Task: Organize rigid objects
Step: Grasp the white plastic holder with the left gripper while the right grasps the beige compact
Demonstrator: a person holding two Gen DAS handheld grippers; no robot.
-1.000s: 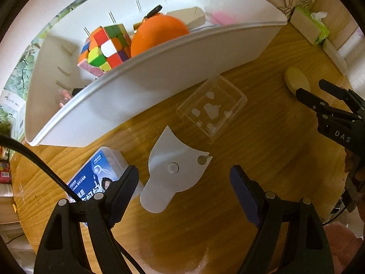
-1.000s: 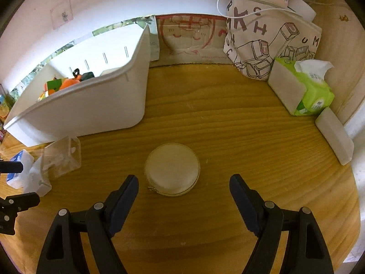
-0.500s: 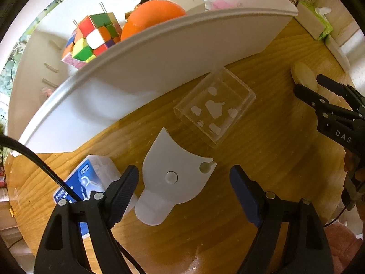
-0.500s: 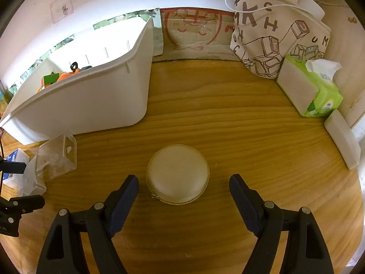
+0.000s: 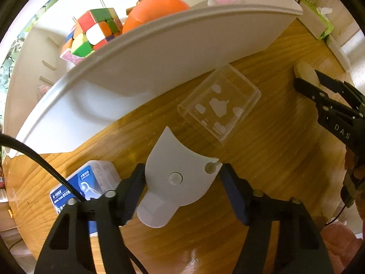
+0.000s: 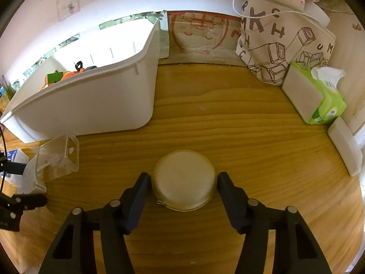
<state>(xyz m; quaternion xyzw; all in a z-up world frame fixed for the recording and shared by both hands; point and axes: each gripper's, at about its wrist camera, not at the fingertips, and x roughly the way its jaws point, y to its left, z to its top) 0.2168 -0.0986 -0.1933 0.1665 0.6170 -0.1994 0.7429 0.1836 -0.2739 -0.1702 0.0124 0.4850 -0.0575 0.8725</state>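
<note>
Desk (image 6: 228, 123): warm wood grain, set against a white wall.
Bin (image 6: 95, 105): white, at the back left; a colour cube (image 5: 93, 32) and an orange ball (image 5: 155, 9) are held inside.
Left tool (image 5: 182, 180): jaws closing, pads seen touching the white flat plastic piece (image 5: 178, 178) beside a clear box (image 5: 219, 107).
Right tool (image 6: 183, 189): jaws closing around the round beige case (image 6: 183, 179); contact cannot be told.
Right edge: tissue pack (image 6: 314, 96), printed bag (image 6: 280, 45).

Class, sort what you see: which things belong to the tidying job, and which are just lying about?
Job:
white bin
white plastic piece
round beige case
clear box
floss box

Lying about:
tissue pack
printed bag
</note>
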